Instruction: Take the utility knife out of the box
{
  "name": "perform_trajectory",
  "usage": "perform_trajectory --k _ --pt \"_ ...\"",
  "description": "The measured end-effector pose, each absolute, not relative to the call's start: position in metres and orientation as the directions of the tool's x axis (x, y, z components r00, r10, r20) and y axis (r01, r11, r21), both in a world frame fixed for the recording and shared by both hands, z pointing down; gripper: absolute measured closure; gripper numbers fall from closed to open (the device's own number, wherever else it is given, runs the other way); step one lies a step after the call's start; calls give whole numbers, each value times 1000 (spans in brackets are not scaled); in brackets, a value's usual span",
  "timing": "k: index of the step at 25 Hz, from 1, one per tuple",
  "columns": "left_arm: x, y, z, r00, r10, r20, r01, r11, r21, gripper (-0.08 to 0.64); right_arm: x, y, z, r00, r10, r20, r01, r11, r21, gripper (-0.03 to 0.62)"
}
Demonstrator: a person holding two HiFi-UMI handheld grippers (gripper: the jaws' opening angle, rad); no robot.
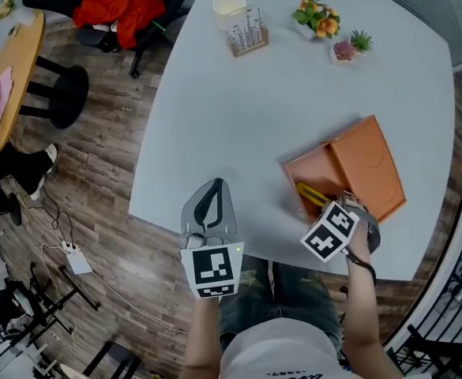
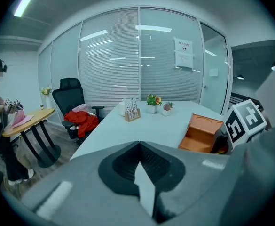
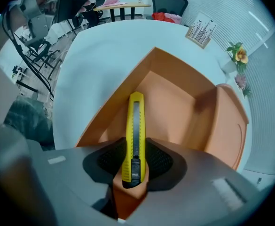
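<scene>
Orange box (image 3: 175, 98), one; utility knife (image 3: 133, 126), one

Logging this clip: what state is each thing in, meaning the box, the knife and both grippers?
box: open, lid off and lying beside it.
utility knife: inside the box, clamped between the right gripper's jaws.
right gripper: shut on the utility knife, pointing down into the box.
left gripper: shut, empty, away from the box.

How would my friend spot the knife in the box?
On the big white table, near the person's edge, sits an open orange box. The utility knife is inside it, gripped by the right gripper. It's the only yellow thing there: long, thin, with a grey strip down its middle.
</scene>
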State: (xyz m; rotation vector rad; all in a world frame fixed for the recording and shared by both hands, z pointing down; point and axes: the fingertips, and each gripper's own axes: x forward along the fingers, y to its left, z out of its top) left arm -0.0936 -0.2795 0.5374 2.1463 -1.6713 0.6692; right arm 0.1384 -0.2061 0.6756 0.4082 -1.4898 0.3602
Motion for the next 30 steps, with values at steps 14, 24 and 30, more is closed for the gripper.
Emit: perform_trajectory --k 14,24,30 --pt "-95 -277 531 204 -818 538 -968 -250 -13 558 142 -210 672 0 -122 993 -607 789 97 439" --pt "-90 -275 513 200 -845 495 -973 -232 -3 558 146 -238 634 -157 -298 942 -852 524 23 437" --pt "-85 -276 494 197 -867 458 -974 -225 -6 558 151 -254 599 -217 -422 880 -904 427 -18 437"
